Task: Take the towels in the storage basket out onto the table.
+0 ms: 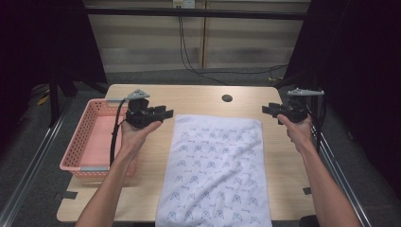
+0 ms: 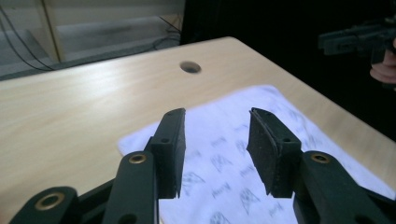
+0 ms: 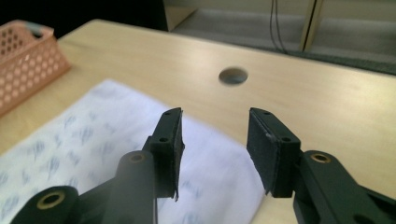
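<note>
A white patterned cloth [image 1: 217,170] is spread flat on the wooden worktop [image 1: 198,99]. The left gripper [image 1: 165,113] and right gripper [image 1: 265,109] are held above its far corners, fingers released, nothing grasped.

A recording lab: pale wooden table [image 1: 198,97] ringed by black curtains [image 1: 352,52], cables [image 1: 189,56] trailing across grey floor.

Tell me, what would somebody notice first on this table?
Probably the big white cloth with little blue prints, spread flat down the middle of the wooden table. Next, the two black tools held up above it, the left tool and the right tool, both with jaws open and nothing between them. A pink basket sits at the table's left edge.
</note>
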A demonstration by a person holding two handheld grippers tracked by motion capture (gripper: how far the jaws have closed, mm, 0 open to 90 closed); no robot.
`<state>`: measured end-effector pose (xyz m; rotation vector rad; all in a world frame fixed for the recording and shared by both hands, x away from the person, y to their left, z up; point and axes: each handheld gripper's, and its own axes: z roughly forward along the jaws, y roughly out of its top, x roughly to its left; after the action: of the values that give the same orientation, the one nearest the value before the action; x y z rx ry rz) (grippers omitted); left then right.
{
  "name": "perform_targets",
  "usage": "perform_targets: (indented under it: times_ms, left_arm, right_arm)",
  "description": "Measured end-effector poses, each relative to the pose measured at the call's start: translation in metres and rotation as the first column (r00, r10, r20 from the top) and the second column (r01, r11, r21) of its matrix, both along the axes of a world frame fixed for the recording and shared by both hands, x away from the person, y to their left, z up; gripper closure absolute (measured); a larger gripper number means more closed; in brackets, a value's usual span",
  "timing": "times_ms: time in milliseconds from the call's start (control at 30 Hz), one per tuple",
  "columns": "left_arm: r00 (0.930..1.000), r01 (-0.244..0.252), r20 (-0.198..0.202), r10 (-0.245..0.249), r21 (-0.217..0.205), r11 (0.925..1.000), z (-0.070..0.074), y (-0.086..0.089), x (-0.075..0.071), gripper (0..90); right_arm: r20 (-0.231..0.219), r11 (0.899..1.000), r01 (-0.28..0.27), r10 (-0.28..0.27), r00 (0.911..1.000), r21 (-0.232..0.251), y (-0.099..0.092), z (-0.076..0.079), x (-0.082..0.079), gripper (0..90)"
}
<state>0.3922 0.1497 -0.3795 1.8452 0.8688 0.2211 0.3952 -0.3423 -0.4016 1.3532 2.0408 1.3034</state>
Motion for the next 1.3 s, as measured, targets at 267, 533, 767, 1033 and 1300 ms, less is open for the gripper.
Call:
perform_targets:
  times_ms: [267, 533, 767, 1033, 1300]
  left_arm:
    - [0.9824, 0.176, -0.064, -0.176, 0.005, 0.9843, -0.042, -0.024, -0.055, 65.4]
    - [0.9579, 0.246, -0.180, -0.224, 0.112, 0.9628, -0.106, -0.023, -0.091, 66.2]
    - [0.9523, 0.252, -0.214, -0.218, 0.150, 0.9560, -0.123, -0.012, -0.094, 60.4]
    - [0.9521, 0.247, -0.217, -0.215, 0.130, 0.9603, -0.124, 0.002, -0.113, 60.7]
    - [0.9371, 0.285, -0.248, -0.246, 0.136, 0.9489, -0.120, 0.006, -0.142, 61.4]
  right_arm:
    - [-0.033, 0.987, -0.151, 0.153, 0.9876, 0.057, 0.016, -0.022, -0.067, 56.0]
    - [-0.189, 0.955, -0.297, 0.290, 0.9384, -0.012, 0.045, -0.070, -0.135, 51.2]
    - [-0.261, 0.948, -0.308, 0.278, 0.9244, -0.078, 0.054, -0.092, -0.128, 57.9]
    - [-0.266, 0.935, -0.337, 0.299, 0.9166, -0.112, 0.056, -0.096, -0.133, 85.4]
    - [-0.324, 0.912, -0.405, 0.367, 0.8719, -0.056, 0.053, -0.095, -0.148, 87.3]
